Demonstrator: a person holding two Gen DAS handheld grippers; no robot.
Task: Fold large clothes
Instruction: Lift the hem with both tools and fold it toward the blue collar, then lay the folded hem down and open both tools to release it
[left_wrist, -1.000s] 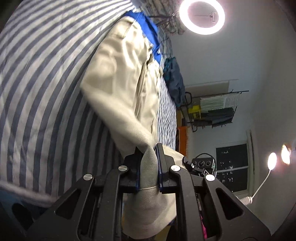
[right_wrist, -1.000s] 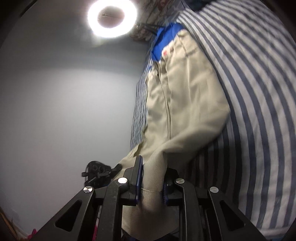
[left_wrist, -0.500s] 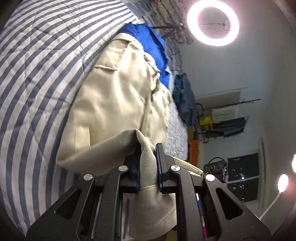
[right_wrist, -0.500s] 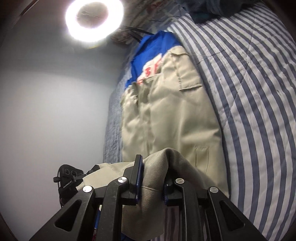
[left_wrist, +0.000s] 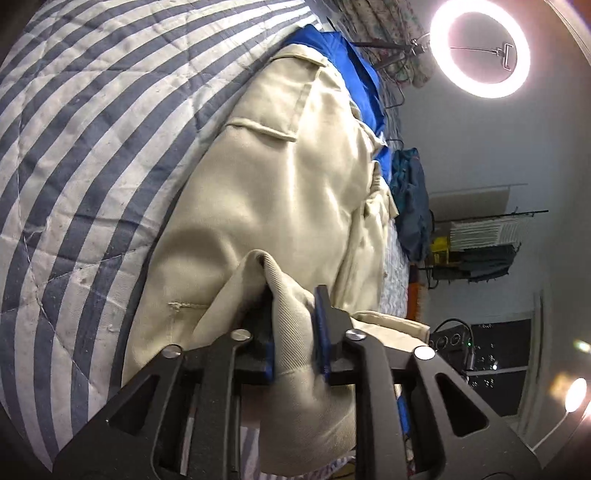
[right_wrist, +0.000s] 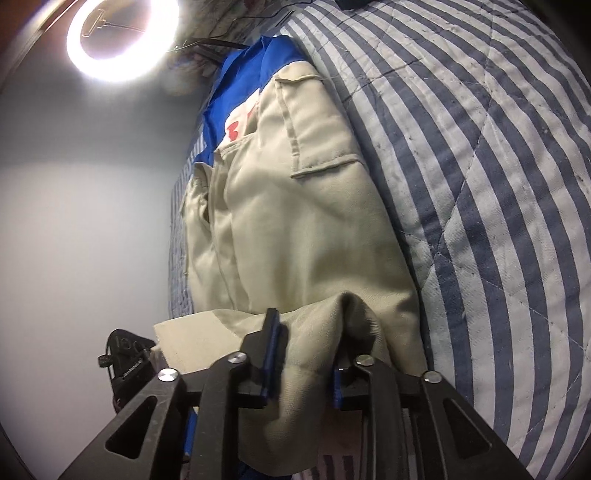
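Beige jacket (left_wrist: 280, 192) lies on striped quilt (left_wrist: 92, 147) under ring light (left_wrist: 480, 48), hem between both opening jaws.

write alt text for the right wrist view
The right gripper has a fold of the beige garment between its opening jaws, the rest spread on a blue-and-white striped quilt. Blue fabric shows at the far end, under a glowing ring light.

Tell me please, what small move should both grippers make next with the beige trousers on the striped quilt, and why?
Probably draw both back. The left gripper and right gripper are opening, with a fold of the beige trousers loose between each pair of jaws, already laid over the rest on the striped quilt.
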